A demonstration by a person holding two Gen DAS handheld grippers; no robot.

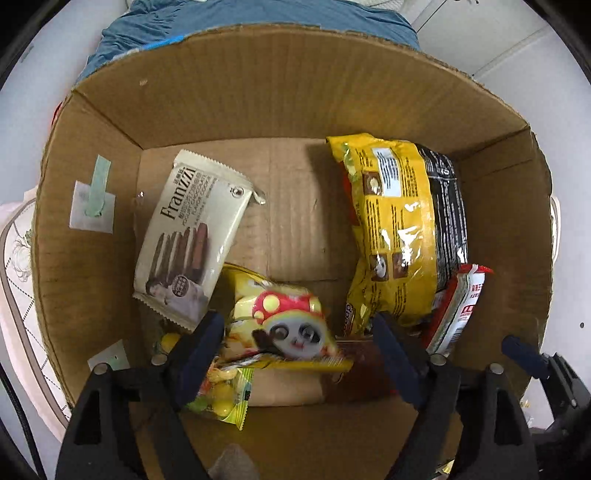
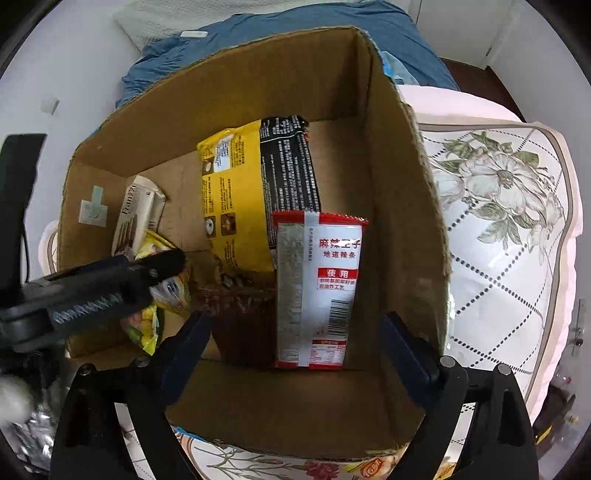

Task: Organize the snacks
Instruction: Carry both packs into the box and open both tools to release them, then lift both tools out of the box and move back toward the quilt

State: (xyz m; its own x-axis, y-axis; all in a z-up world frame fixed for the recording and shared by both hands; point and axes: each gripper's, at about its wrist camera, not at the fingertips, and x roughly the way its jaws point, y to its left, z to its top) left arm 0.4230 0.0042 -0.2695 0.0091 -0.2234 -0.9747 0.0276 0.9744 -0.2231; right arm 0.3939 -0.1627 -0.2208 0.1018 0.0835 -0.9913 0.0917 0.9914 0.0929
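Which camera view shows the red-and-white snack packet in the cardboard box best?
The right wrist view: the red-and-white packet lies full-length with its printed back and barcode facing the camera. The left wrist view shows only part of it, behind the yellow bag.

bedding: you've got a floral quilted pillow [image 2: 509, 236] beside a rumpled blue blanket [image 2: 258, 40]
walls: plain white [image 2: 74, 55]

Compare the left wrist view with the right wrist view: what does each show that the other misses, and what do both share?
Only the left wrist view shows the panda snack bag face-on, between the open left gripper.

Only the right wrist view shows the red and white packet's printed back in full and the floral pillow spread beside the box.

Both show the cardboard box, the Franzzi biscuit pack, the yellow bag and blue cloth.
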